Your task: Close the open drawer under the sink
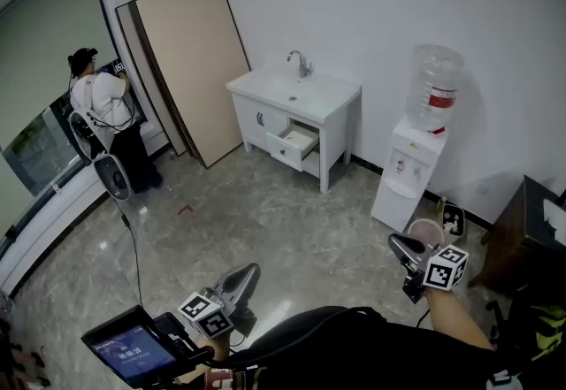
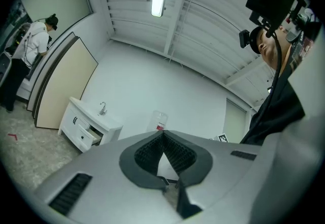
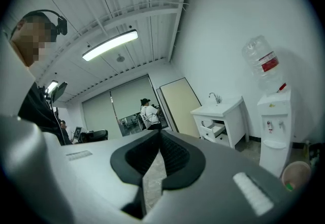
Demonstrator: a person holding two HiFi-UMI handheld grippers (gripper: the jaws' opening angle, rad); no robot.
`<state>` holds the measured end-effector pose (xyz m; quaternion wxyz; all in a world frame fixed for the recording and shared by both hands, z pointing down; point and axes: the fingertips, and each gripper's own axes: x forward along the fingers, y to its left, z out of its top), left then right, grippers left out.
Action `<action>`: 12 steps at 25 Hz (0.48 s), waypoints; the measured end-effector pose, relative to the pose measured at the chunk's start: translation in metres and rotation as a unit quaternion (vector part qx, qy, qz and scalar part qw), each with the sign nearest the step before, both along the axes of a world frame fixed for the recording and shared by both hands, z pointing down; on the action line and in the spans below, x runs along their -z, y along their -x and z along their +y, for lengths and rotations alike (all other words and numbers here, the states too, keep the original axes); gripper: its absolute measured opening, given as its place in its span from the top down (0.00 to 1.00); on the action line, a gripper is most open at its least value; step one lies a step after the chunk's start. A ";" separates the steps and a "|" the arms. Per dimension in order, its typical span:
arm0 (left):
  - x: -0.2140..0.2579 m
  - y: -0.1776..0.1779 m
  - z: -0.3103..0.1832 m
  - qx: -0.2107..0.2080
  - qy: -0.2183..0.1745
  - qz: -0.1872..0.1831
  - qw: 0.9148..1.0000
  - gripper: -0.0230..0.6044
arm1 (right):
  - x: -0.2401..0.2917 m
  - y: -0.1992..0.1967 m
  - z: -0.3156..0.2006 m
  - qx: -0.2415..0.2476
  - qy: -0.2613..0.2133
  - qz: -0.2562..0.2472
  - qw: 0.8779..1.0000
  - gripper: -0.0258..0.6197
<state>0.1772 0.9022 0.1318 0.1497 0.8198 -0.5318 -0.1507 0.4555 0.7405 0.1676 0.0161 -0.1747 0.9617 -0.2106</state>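
The open drawer point(image 1: 296, 143) sticks out of the front of the white sink cabinet point(image 1: 340, 114), on the cabinet's right half just below the basin, its inside visible from above. The cabinet stands against the far wall on a grey marbled floor point(image 1: 265, 220), with a metal faucet point(image 1: 301, 64) at the back of the basin and two closed doors to the left of the drawer. A large beige board point(image 1: 190, 70) leans on the wall to the cabinet's left. To its right stands a white water dispenser point(image 1: 407, 176) topped by a clear bottle point(image 1: 433, 87), and a round pinkish bin point(image 1: 427, 231) sits on the floor near the dispenser's foot.

Both tools are well apart from the drawer, low in the head view. The left hand-held gripper point(image 1: 246, 276) points across the floor toward the cabinet; in the left gripper view its jaws meet at the tips with nothing between them. The right hand-held gripper point(image 1: 400, 246) sits near the bin, and the right gripper view shows its jaws together too, holding nothing.

At the far left a person point(image 1: 106, 110) in a white top stands facing the window.
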 end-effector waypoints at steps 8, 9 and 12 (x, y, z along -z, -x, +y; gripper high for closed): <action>-0.009 0.012 -0.079 -0.034 0.011 -0.003 0.999 0.96 | -0.015 0.001 -0.057 -0.034 0.015 0.005 0.999 0.96; -0.013 0.017 -0.088 -0.041 0.012 -0.004 0.999 0.96 | -0.017 0.006 -0.064 -0.040 0.015 0.007 0.999 0.96; -0.019 0.041 -0.121 -0.060 0.010 -0.002 0.998 0.96 | -0.018 0.028 -0.087 -0.055 0.011 0.013 0.998 0.96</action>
